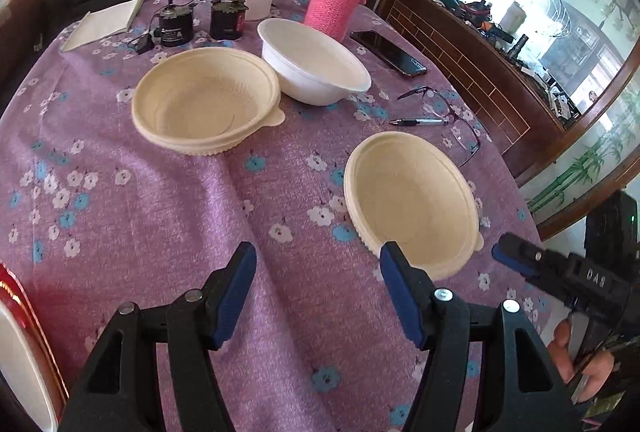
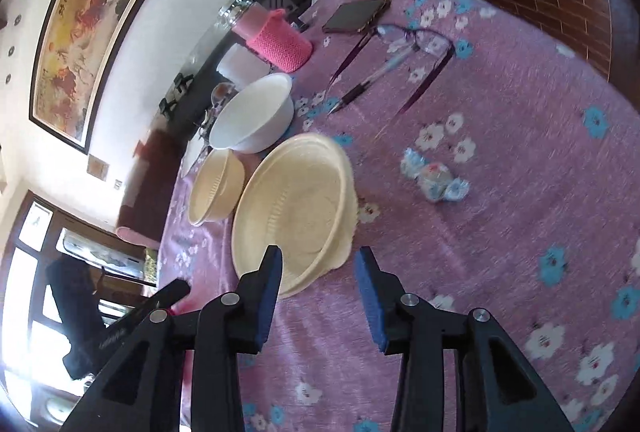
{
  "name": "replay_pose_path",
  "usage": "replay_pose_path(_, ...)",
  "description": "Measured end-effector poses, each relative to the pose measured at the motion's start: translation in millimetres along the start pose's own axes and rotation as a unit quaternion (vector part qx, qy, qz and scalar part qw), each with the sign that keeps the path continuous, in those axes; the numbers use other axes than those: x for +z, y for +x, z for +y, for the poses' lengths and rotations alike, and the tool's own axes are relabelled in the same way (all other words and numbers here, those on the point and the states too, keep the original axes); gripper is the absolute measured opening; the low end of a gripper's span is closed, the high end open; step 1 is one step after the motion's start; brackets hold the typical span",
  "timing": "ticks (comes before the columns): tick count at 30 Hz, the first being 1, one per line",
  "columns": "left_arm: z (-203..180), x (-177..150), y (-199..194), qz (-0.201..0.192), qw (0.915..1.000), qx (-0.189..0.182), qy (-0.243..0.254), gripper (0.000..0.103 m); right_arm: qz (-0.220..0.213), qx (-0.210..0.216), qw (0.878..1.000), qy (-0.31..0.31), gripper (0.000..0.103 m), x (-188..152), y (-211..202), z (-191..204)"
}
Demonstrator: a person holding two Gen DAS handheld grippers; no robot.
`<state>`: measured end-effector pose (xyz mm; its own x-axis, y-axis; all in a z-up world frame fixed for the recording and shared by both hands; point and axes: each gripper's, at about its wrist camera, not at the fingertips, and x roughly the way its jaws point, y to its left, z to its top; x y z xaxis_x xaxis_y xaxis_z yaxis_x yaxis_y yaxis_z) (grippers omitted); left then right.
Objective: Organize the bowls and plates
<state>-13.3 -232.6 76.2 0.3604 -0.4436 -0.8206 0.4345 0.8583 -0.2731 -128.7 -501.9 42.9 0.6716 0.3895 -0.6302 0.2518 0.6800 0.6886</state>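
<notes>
Three empty bowls stood upright on the cloth: a cream stack of nested bowls (image 1: 206, 106) at left, a white bowl (image 1: 314, 62) touching it behind, and a single cream bowl (image 1: 412, 202) apart at right

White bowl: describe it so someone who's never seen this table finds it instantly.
Start at the purple flowered tablecloth, then go to its far side, where a flask in a pink knitted sleeve stands. The white bowl sits just in front of that flask, beside a cream bowl. It is the only pure white bowl; the other two bowls are cream with ribbed rims.
</notes>
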Motion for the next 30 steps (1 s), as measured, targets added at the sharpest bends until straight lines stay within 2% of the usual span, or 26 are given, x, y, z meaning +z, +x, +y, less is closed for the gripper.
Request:
replay_pose_path(8,-5.7,36.3,38.9,0.029,0.9994,-0.016,-0.011,0.064,0.016,0.018,0.999,0.044,0.042,-14.5,26.6,-4.5)
replay_pose_path(11,-11.2,39.6,44.5,0.033,0.9992,-0.019,-0.007,0.064,0.003,-0.005,1.000,0.026,0.041,-4.9,27.1,-2.6)
replay_pose_path(13,-13.2,40.1,46.6,0.035,0.9992,-0.021,-0.004,0.064,0.000,-0.025,1.000,0.006,0.023,4.3,25.3,-1.3)
replay_pose_path(17,-16.8,42.0,56.5,0.043,0.9989,-0.021,-0.001,0.064,-0.013,-0.060,0.998,-0.018,0.023,24.1,22.9,-2.3)
replay_pose_path(19,-16.8,45.3,63.3,0.047,0.9987,-0.023,-0.003,0.064,-0.021,-0.053,0.998,-0.015,0.025,27.7,19.5,-4.6)
replay_pose_path(21,-17.5,48.9,69.7,0.047,0.9986,-0.025,-0.004,0.064,-0.027,-0.064,0.997,-0.028,0.026,27.9,15.5,-2.2)
replay_pose_path(23,-20.6,51.8,76.0,0.049,0.9984,-0.028,0.005,0.058,-0.029,-0.056,0.998,-0.016,0.029,26.0,10.2,-6.9)
replay_pose_path(25,-22.1,54.0,82.2,0.055,0.9981,-0.028,0.008,0.041,-0.023,-0.043,0.999,0.000,0.032,21.9,8.0,-11.7)
replay_pose_path(27,-23.0,55.3,88.1,0.061,0.9975,-0.034,0.009,0.034,-0.018,-0.035,0.999,0.003,0.033,14.3,6.7,-12.3)
replay_pose_path(28,-24.6,55.3,90.9,0.063,0.9973,-0.036,0.011,0.024,-0.015,-0.029,0.999,0.009,0.033,10.8,6.8,-13.1)
replay_pose_path(30,-26.9,54.8,94.2,0.064,0.9972,-0.035,0.016,0.012,-0.011,-0.016,1.000,0.017,0.034,5.9,8.5,-13.8)
